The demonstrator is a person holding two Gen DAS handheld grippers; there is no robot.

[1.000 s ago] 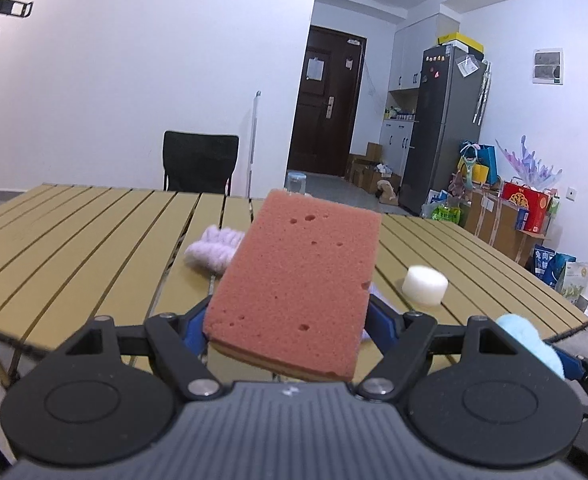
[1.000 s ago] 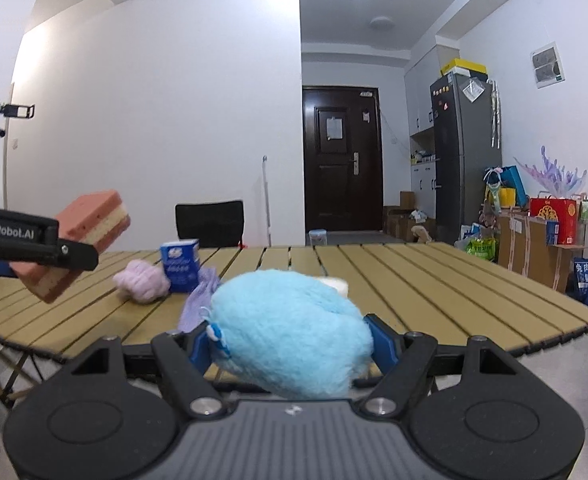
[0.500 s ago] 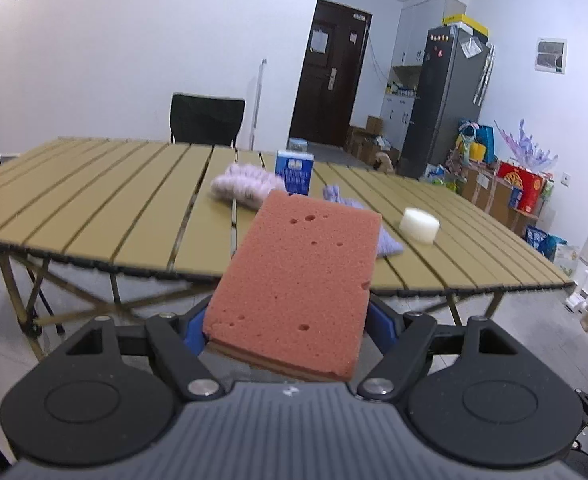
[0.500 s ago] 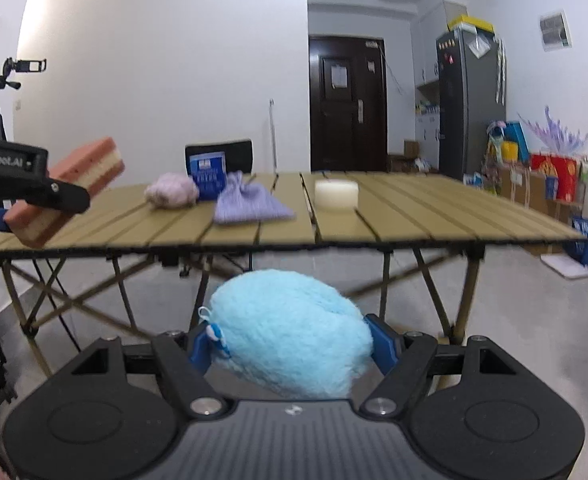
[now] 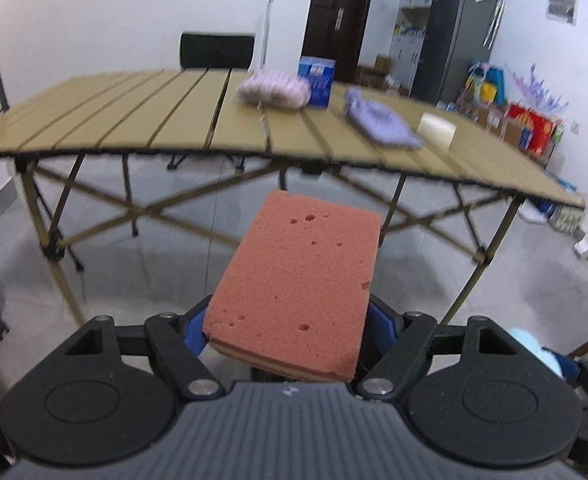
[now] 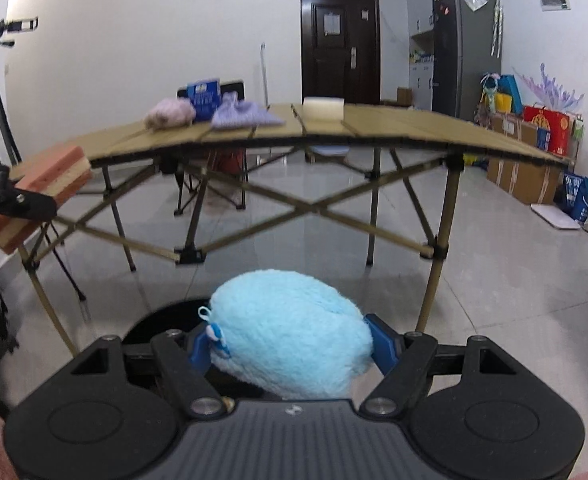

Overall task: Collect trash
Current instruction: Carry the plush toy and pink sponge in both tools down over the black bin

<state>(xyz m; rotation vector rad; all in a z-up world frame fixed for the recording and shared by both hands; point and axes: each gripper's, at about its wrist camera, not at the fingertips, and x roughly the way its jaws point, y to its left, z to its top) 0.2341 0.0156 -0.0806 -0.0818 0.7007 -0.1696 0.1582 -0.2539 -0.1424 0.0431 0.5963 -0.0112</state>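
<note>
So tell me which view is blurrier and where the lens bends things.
Left wrist view: table items such as the purple cloth are motion-smeared, while the held sponge stays sharp. Right wrist view: crisper; the fisheye bows the table edge and darkens the corners.

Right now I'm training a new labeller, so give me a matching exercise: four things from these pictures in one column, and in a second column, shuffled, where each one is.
Things:
1. pink rectangular sponge
2. fluffy light-blue plush ball
3. blue-and-white carton
4. white round foam block

Places:
A. standing on the slatted table, behind the pink fuzzy bundle
B. clamped in the right gripper
C. lying on the table, right of the lilac cloth pouch
D. clamped in the left gripper

Pairs: 1-D, 2-B, 3-A, 4-C
</note>
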